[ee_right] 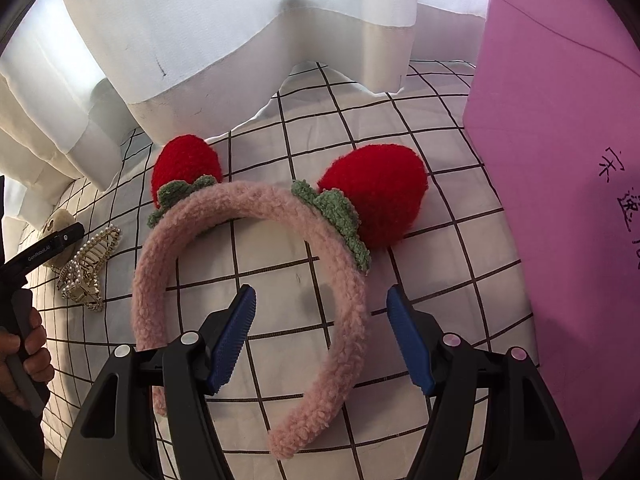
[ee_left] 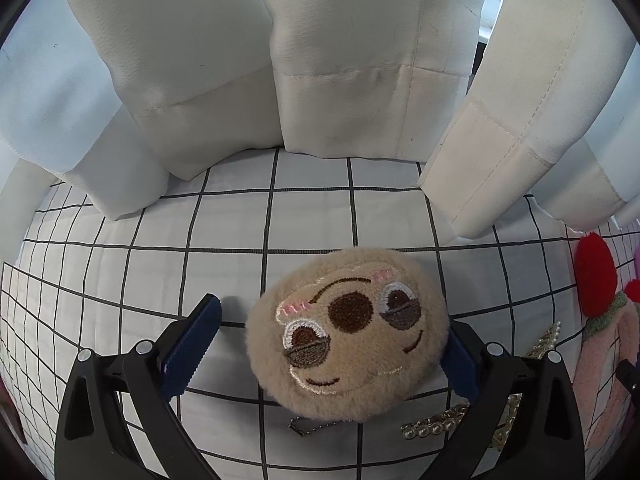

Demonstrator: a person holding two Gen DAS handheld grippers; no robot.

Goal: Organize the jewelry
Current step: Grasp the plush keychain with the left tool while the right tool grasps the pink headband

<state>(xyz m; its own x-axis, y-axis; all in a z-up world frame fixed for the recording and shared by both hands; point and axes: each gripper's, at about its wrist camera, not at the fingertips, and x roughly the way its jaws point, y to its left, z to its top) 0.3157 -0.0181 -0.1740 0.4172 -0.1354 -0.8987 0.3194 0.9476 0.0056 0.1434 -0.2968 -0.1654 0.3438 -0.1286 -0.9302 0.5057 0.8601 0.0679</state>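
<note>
The left gripper (ee_left: 334,354) straddles a tan plush sloth-face charm (ee_left: 347,330), jaws spread; the right gripper (ee_right: 322,344) gapes over a pink fuzzy strawberry headband (ee_right: 256,216). Nothing looks sorted yet.

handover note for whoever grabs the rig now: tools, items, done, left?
Left tool: open, straddling the tan plush sloth-face charm; far pad at its fur, near pad clear.
Right tool: open, straddling one arm of the pink fuzzy headband with red strawberries; not gripped.
Pearl-studded gold claw clip lies between the two, all on the grid-print cloth. Pink box stands at the right.
Done: nothing visibly sorted.
Left: grasp and put away all three.
</note>
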